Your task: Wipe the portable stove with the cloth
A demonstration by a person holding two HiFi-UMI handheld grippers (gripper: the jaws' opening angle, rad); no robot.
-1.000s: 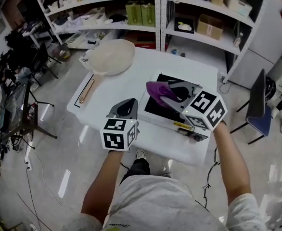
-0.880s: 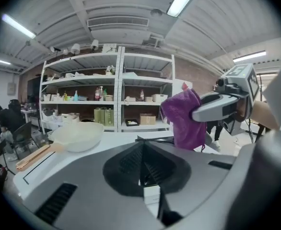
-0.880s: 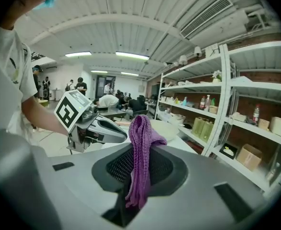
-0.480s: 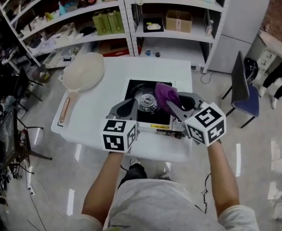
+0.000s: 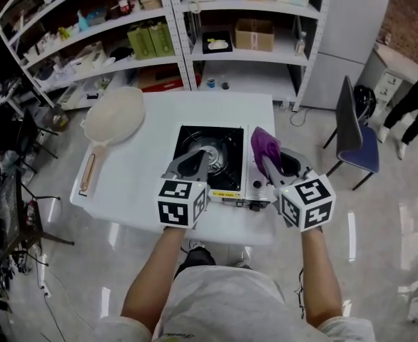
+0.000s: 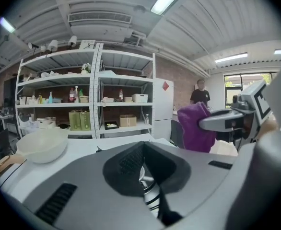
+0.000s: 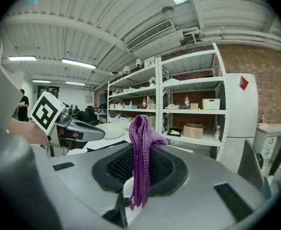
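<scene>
Left gripper view: stove [image 6: 148, 191] mostly hidden

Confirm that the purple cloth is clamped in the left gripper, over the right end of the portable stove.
Wrong gripper. The purple cloth is clamped in the right gripper, not the left, as the right gripper view shows; it is over the right end of the portable stove.

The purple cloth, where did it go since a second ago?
The right gripper carried the purple cloth rightward across the portable stove, from its left part to its right end. It still pinches the cloth. The left gripper stayed shut and empty at the stove's front.
</scene>
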